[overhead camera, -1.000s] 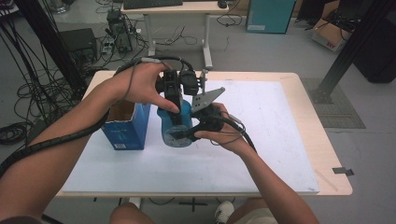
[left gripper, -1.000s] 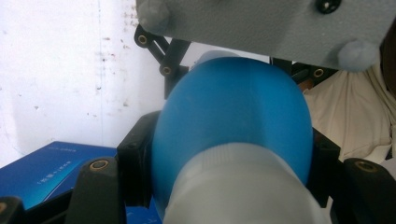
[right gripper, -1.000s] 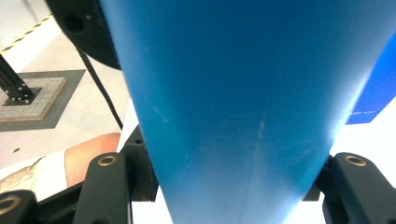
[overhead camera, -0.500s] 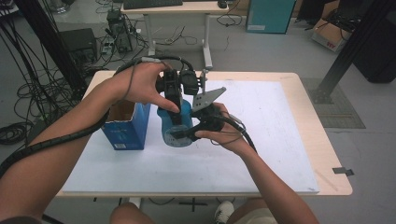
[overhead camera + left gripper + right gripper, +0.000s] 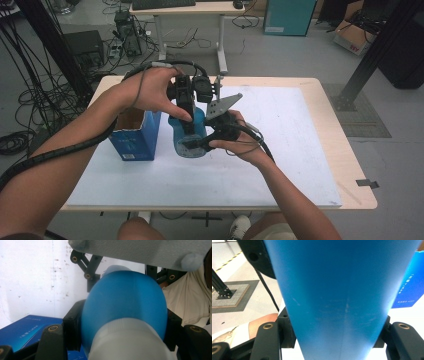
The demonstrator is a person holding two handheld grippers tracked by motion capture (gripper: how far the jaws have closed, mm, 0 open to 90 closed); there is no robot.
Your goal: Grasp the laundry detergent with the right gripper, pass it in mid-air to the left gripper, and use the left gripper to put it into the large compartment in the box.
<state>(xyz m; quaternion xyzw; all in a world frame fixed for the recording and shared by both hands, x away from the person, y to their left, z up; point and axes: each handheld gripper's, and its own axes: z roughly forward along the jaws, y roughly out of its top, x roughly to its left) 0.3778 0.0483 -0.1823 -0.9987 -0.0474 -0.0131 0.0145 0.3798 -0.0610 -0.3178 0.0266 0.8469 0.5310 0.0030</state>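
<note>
- Left gripper (image 5: 186, 131): we come down from above, jaws clamped on the upper body of the bottle (image 5: 187, 137). In the left gripper view the blue body (image 5: 123, 307) bulges between both jaw pads, and the pale cap end sits nearest the camera.
- Right gripper (image 5: 197, 145): we come in from the side, low, jaws closed on the bottle's lower part. In the right gripper view the blue wall (image 5: 342, 297) is pressed at both flanks by the pads.
- Why two grips: we judge that one holds the bottle steady while the other guides it; top and bottom holds stop it from swinging or slipping.
- Bottle: held upright near the middle of the table, just beside the box (image 5: 134, 134). Whether its base touches the mat (image 5: 280, 150) we cannot tell.
- Box: blue, open at the top, standing upright to the left of the bottle. Likely the place the bottle belongs; the opening faces up, which suits a lowering from above.
- Mat: white sheet covering most of the table (image 5: 325, 107); speckled with marks in the left gripper view.
</note>
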